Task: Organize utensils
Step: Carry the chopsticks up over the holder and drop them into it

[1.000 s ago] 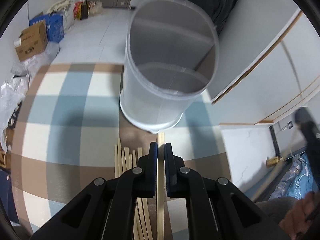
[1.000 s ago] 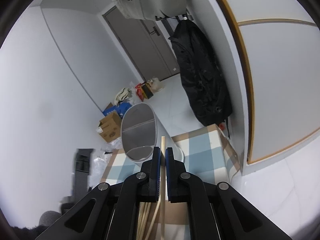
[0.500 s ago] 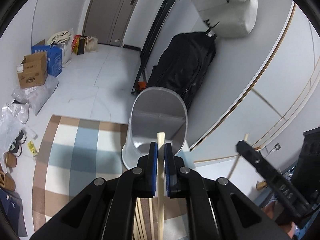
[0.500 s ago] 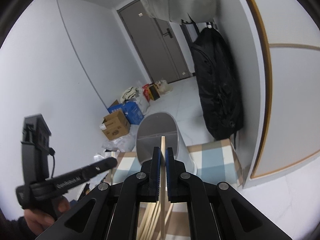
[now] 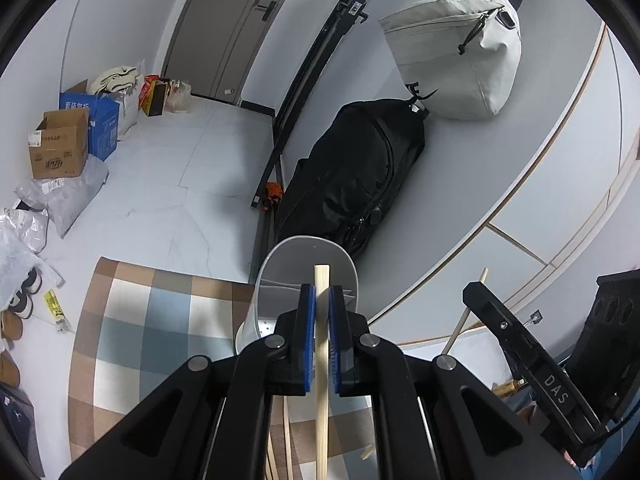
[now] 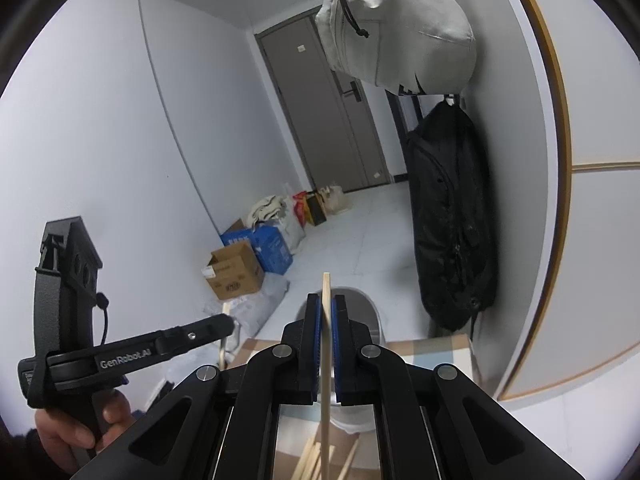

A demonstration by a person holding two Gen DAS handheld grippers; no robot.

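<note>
My left gripper point(image 5: 321, 296) is shut on a pale wooden chopstick point(image 5: 322, 380) that sticks up past its blue pads. Beyond it a translucent grey utensil holder point(image 5: 308, 256) with inner dividers stands on a checked tablecloth point(image 5: 152, 328). My right gripper point(image 6: 327, 304) is shut on a second wooden chopstick point(image 6: 326, 344), raised above the same holder point(image 6: 360, 304). Several loose chopsticks point(image 6: 312, 460) lie on the cloth below. The right gripper point(image 5: 476, 296) with its chopstick shows at the right of the left wrist view. A hand carries the left gripper point(image 6: 224, 324) at the lower left of the right wrist view.
A black bag point(image 5: 360, 176) and a light grey bag point(image 5: 456, 52) hang on the wall behind the table. Cardboard and blue boxes point(image 5: 68, 148), plastic bags and shoes sit on the tiled floor to the left. A grey door point(image 6: 328, 120) stands at the back.
Both grippers have risen and tilted upward with their chopsticks, so the holder looks smaller and lower. Each gripper has come into the other's view.
</note>
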